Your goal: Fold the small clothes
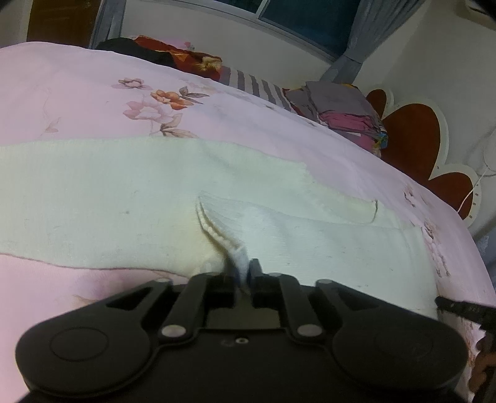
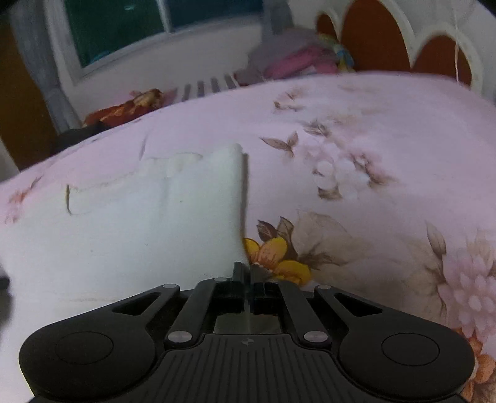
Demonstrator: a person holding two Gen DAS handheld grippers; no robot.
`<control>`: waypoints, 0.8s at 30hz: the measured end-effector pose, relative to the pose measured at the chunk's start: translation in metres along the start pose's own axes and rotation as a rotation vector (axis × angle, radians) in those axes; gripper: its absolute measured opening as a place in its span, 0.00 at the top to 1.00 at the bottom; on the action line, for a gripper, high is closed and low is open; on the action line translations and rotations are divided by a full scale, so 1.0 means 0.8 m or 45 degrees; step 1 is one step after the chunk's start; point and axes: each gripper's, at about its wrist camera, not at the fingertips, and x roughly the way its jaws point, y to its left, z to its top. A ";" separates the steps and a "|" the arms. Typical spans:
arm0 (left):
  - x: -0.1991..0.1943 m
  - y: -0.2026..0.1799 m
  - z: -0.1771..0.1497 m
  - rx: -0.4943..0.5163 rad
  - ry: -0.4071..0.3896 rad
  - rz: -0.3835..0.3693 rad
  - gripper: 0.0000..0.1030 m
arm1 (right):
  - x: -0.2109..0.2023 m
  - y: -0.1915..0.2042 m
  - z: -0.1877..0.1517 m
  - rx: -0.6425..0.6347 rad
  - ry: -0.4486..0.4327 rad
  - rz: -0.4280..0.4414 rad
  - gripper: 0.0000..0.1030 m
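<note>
Cream garment (image 1: 155,198) edge sits pinched inside both grippers' closed jaws.

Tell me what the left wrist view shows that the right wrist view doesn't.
Only the left wrist view shows the left tongs pinching a raised ridge of the white garment. Only the right wrist view shows the right tongs clamped on the garment's edge, beside a yellow flower print. Both show the pink floral bedsheet, the window and the red headboard.
</note>
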 end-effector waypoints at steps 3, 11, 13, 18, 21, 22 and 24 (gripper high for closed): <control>-0.029 -0.003 0.001 0.030 -0.094 0.079 0.55 | -0.029 0.004 0.016 -0.031 -0.126 0.054 1.00; 0.013 -0.098 0.011 0.315 -0.114 0.000 0.38 | 0.026 0.080 0.043 -0.173 -0.041 0.308 1.00; 0.035 -0.109 0.008 0.345 -0.064 -0.005 0.38 | 0.046 0.104 0.037 -0.232 -0.008 0.351 1.00; 0.043 -0.084 0.003 0.346 -0.056 0.101 0.41 | 0.073 0.103 0.038 -0.375 -0.024 0.262 1.00; 0.039 -0.055 0.009 0.317 -0.060 0.109 0.41 | 0.093 0.039 0.076 -0.161 -0.063 0.081 1.00; 0.038 -0.051 0.008 0.310 -0.063 0.105 0.41 | 0.100 0.023 0.086 -0.120 -0.073 0.050 1.00; 0.039 -0.053 0.008 0.346 -0.060 0.117 0.41 | 0.110 0.006 0.102 -0.097 -0.064 0.040 1.00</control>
